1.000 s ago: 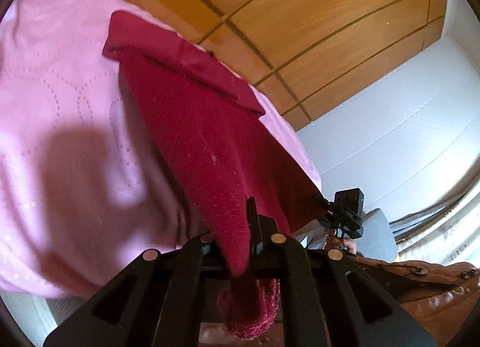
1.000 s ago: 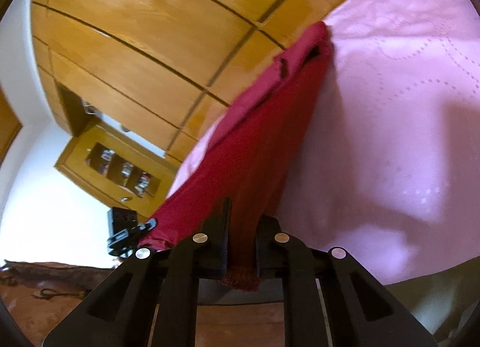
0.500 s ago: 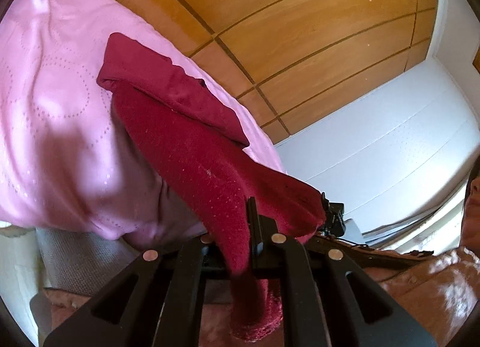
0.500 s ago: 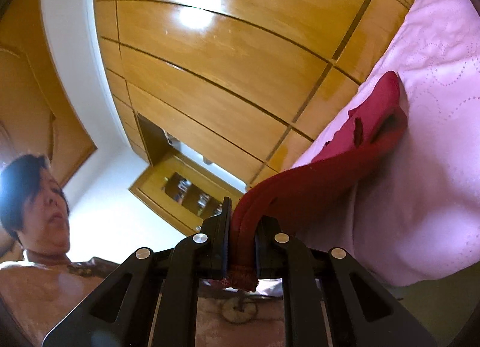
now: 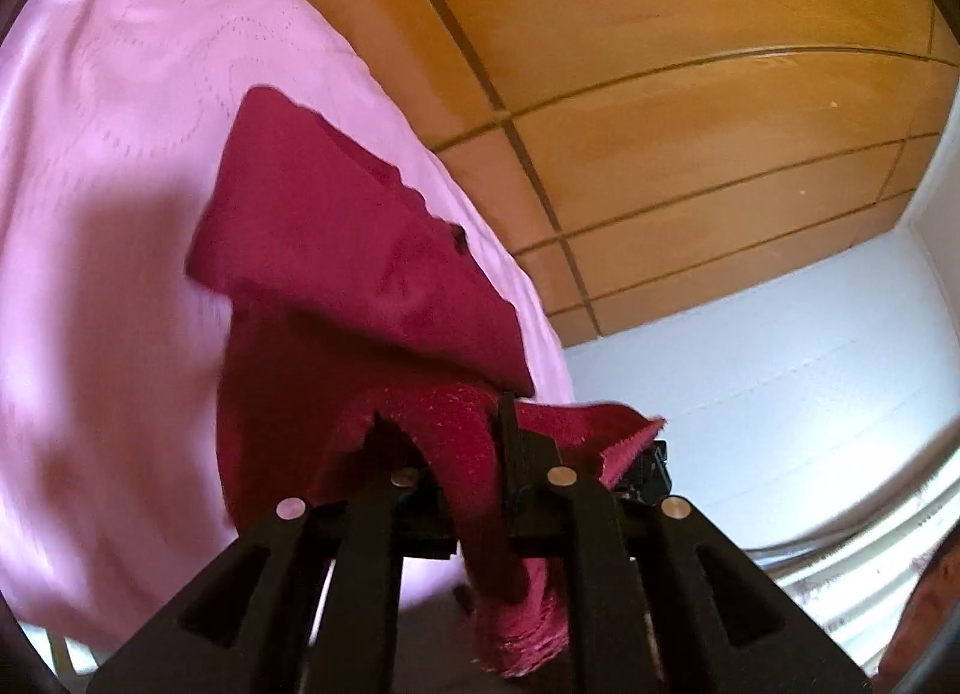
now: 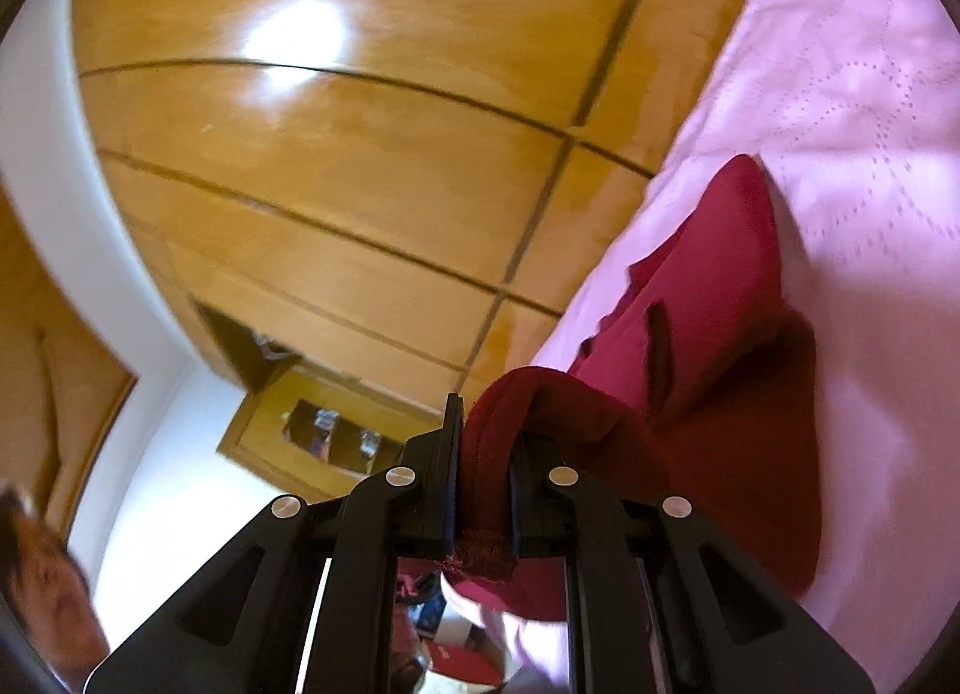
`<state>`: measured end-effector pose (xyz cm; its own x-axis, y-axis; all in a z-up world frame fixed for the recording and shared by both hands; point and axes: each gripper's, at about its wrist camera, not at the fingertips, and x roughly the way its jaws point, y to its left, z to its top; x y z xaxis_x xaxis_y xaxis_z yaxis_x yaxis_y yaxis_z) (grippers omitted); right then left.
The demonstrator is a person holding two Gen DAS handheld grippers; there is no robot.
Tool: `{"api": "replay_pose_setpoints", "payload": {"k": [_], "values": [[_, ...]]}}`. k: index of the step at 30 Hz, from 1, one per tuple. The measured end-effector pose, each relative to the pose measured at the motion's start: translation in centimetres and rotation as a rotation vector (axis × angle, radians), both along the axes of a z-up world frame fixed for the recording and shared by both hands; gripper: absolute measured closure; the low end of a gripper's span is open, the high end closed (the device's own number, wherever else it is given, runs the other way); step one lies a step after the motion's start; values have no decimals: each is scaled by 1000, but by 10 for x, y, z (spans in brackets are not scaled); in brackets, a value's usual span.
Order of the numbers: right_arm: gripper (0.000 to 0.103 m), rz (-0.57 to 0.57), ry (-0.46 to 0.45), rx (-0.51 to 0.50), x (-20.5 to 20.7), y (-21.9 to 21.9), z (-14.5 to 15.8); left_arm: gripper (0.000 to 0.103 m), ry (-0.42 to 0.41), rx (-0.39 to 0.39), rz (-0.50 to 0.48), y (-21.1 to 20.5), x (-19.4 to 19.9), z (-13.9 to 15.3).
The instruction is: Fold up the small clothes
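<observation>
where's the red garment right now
The red garment lies centre-frame in both wrist views on the pink bedspread, near wooden wardrobe doors, its near edge pinched by both hand-held grippers.

One dark red garment [image 5: 360,274]; one pink bedspread [image 5: 120,153]; two black grippers: left gripper [image 5: 474,454], right gripper [image 6: 486,454]; one person [image 6: 42,586], near left.

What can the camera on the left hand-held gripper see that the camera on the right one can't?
Only the left wrist view shows the pale wall with curtains low on the right, and the other gripper's black tip poking out behind the cloth.

Only the right wrist view shows a wooden cabinet with little things inside, a bright light patch on the wood, and part of a person at the lower left.

Both show the dark red cloth pinched in closed jaws, the pink bedcover, and the wooden wardrobe panels.
</observation>
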<state>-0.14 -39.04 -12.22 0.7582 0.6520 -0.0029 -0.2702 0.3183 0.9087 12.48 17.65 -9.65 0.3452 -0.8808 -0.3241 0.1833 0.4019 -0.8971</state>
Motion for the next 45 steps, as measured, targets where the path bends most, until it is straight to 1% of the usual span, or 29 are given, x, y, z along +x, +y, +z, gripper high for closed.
{"api": "replay_pose_setpoints", "payload": {"k": [3, 5, 7, 9, 12, 14, 16, 17, 18, 19, 20, 21, 22, 24, 25, 27, 28, 30, 32, 34, 36, 37, 38, 39, 41, 42, 43, 44, 45], "values": [[92, -30, 70, 18, 33, -9, -7, 94, 25, 7, 22, -4, 26, -8], [92, -43, 111, 19, 51, -12, -15, 94, 48, 28, 40, -8, 45, -16], [92, -55, 142, 17, 63, -13, -21, 94, 73, 45, 50, -11, 61, -25], [92, -70, 174, 25, 77, -15, -28, 94, 100, 46, 61, -15, 74, -34], [92, -96, 211, 31, 93, -19, -37, 94, 120, 56, 80, -18, 92, -41], [92, -111, 226, 35, 104, -20, -42, 85, 129, 65, 104, -20, 103, -46], [92, -132, 234, 18, 114, -21, -43, 59, 128, 52, 143, -19, 113, -49], [92, -145, 243, 10, 120, -20, -43, 54, 133, 30, 165, -18, 117, -51], [89, -152, 245, 6, 124, -20, -43, 47, 143, -2, 182, -16, 121, -53], [83, -160, 251, -1, 128, -20, -44, 39, 159, -50, 203, -14, 126, -55], [77, -176, 257, -17, 132, -19, -43, 33, 170, -80, 225, -12, 128, -56], [59, -183, 257, -24, 134, -19, -43, 22, 171, -99, 276, -8, 129, -54], [40, -199, 253, -26, 135, -20, -43, 16, 156, -100, 319, -6, 128, -52], [31, -256, 224, -7, 131, -24, -39, 10, 112, -77, 391, 1, 125, -44], [31, -283, 203, -10, 126, -26, -36, 10, 87, -39, 419, 2, 121, -40], [31, -284, 185, -40, 122, -28, -31, 10, 62, 51, 413, -1, 119, -36], [30, -285, 184, -72, 122, -25, -26, 10, 48, 128, 394, -8, 118, -34], [31, -286, 183, -178, 121, -21, -16, 10, 28, 231, 373, -20, 117, -33], [31, -282, 200, -292, 126, -14, -6, 11, 22, 286, 349, -29, 121, -32], [31, -289, 275, -432, 140, -5, 1, 11, 23, 345, 346, -39, 127, -29], [31, -282, 301, -517, 151, 2, 3, 14, 36, 393, 337, -47, 135, -25], [31, -277, 307, -572, 158, 8, 4, 17, 41, 429, 336, -51, 139, -24], [31, -272, 307, -600, 162, 10, 3, 17, 43, 467, 333, -51, 141, -23], [35, -267, 315, -640, 169, 15, 2, 19, 43, 492, 329, -46, 139, -22], [52, -267, 339, -701, 177, 22, -5, 26, 46, 562, 329, -52, 147, -25], [67, -265, 355, -728, 182, 26, -11, 38, 45, 596, 329, -56, 149, -26], [78, -264, 364, -746, 183, 29, -14, 58, 38, 642, 325, -61, 152, -29], [82, -272, 362, -758, 183, 32, -15, 69, 25, 674, 320, -62, 151, -31], [93, -280, 352, -763, 180, 32, -15, 80, -5, 690, 316, -64, 148, -28]]}}
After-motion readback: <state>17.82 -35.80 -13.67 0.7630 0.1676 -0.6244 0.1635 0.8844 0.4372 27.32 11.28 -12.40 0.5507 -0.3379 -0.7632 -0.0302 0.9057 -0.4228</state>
